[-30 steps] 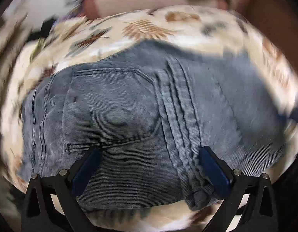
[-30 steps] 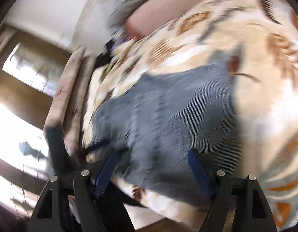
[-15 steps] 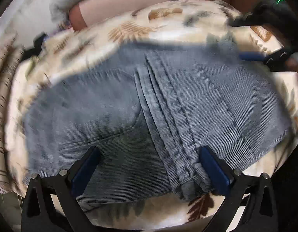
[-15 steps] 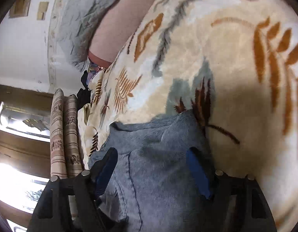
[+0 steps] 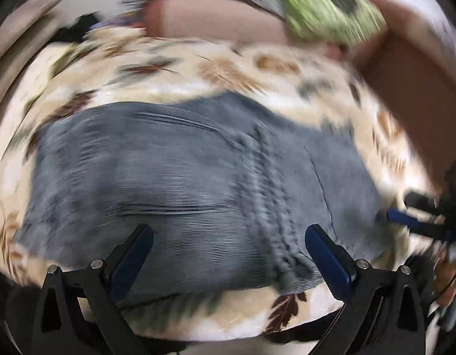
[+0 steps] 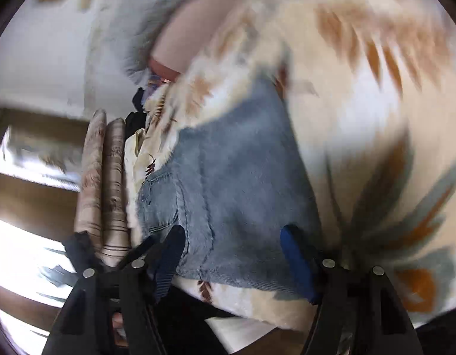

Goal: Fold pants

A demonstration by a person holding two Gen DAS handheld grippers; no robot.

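Note:
Grey-blue corduroy pants [image 5: 198,177] lie folded into a flat stack on a cream leaf-print blanket [image 5: 169,74]. My left gripper [image 5: 228,251] is open and empty, hovering over the near edge of the stack. My right gripper [image 6: 231,248] is open and empty over the pants [image 6: 237,177] near their right end; its blue finger also shows at the right of the left wrist view [image 5: 405,220]. Both views are motion-blurred.
A pink pillow [image 5: 213,20], a grey cloth and a green cloth [image 5: 325,9] lie at the far side of the bed. Striped curtains [image 6: 103,183] and a bright window [image 6: 27,236] are to the left. The blanket's near edge [image 5: 228,325] drops off below the grippers.
Both grippers have stayed open and empty while moving. The right gripper has pulled back from the far right corner to the stack's right end. The left view has tilted and drawn back slightly.

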